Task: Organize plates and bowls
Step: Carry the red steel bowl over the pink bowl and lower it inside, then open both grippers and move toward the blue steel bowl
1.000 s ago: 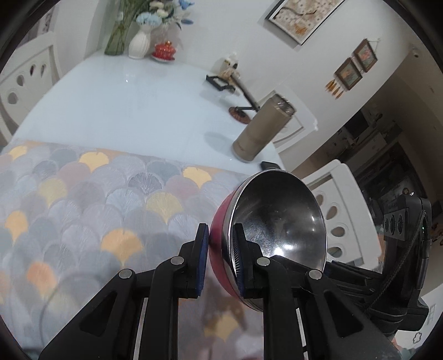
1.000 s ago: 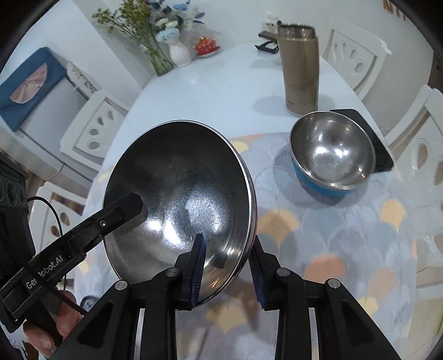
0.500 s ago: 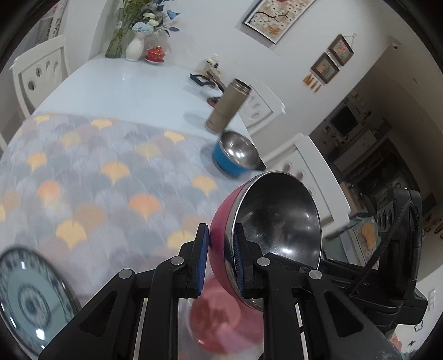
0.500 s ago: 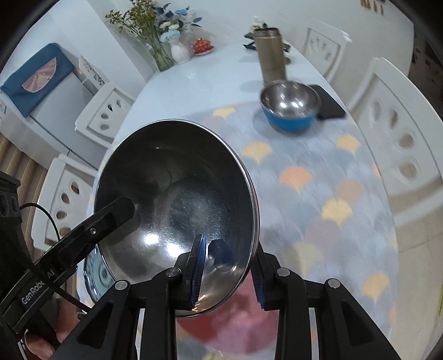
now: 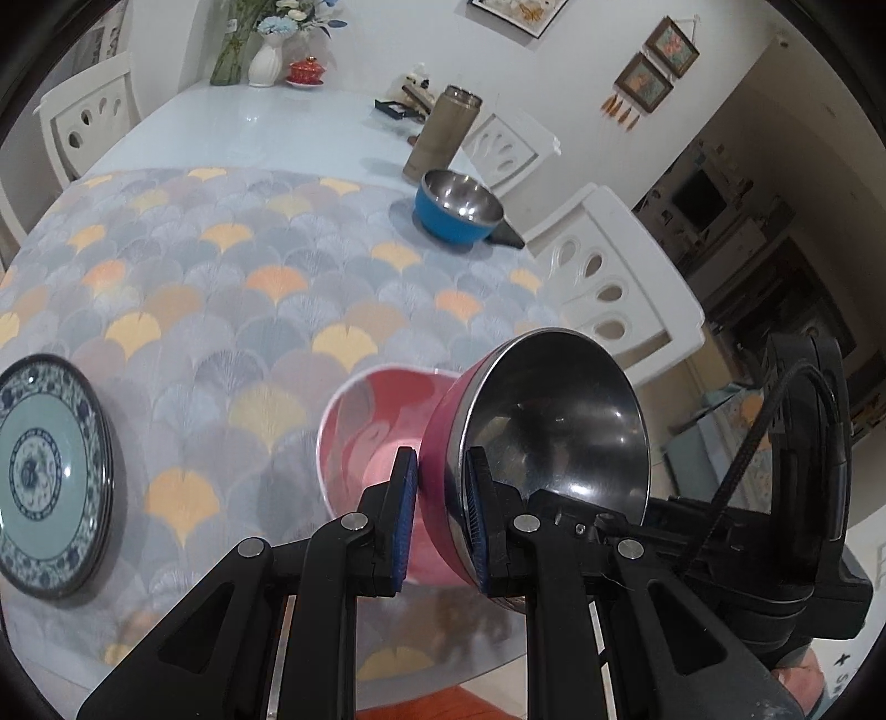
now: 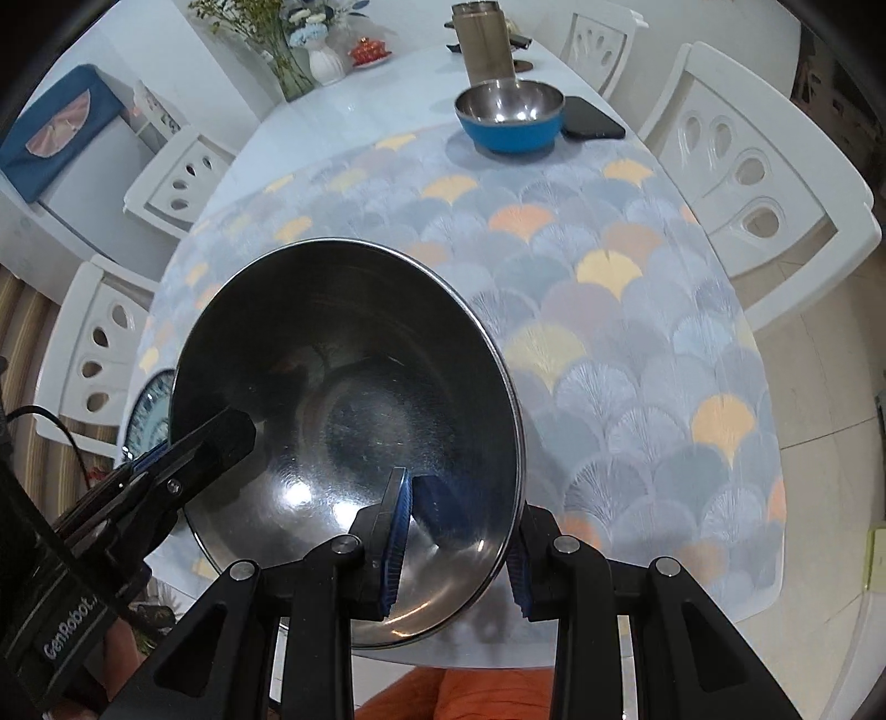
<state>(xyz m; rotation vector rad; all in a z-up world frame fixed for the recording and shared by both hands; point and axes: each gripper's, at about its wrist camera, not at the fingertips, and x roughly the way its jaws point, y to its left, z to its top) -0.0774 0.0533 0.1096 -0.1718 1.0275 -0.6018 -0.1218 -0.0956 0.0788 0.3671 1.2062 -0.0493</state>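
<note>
A steel bowl with a magenta outside (image 5: 554, 432) hangs tilted on its side over the near end of the table. My left gripper (image 5: 440, 515) is shut on its rim. In the right wrist view the same bowl's steel inside (image 6: 343, 387) fills the middle, and my right gripper (image 6: 459, 537) is shut on the near rim. My left gripper (image 6: 205, 443) clamps the rim opposite. Below the held bowl a pink bowl with a white rim (image 5: 365, 421) stands on the patterned cloth. A blue steel-lined bowl (image 5: 459, 213) stands far off, and a blue-patterned plate (image 5: 44, 471) lies at the left.
A tall metal flask (image 6: 484, 44) and a black phone (image 6: 592, 117) are beside the blue bowl (image 6: 506, 119). Vases with flowers (image 5: 266, 55) stand at the far end. White chairs (image 6: 764, 177) ring the table. The table's near edge is just under the grippers.
Both grippers, with the bowl between them, have pulled back toward the table's near edge. The blue bowl now looks farther away, and the plate and the pink bowl have come into view.
</note>
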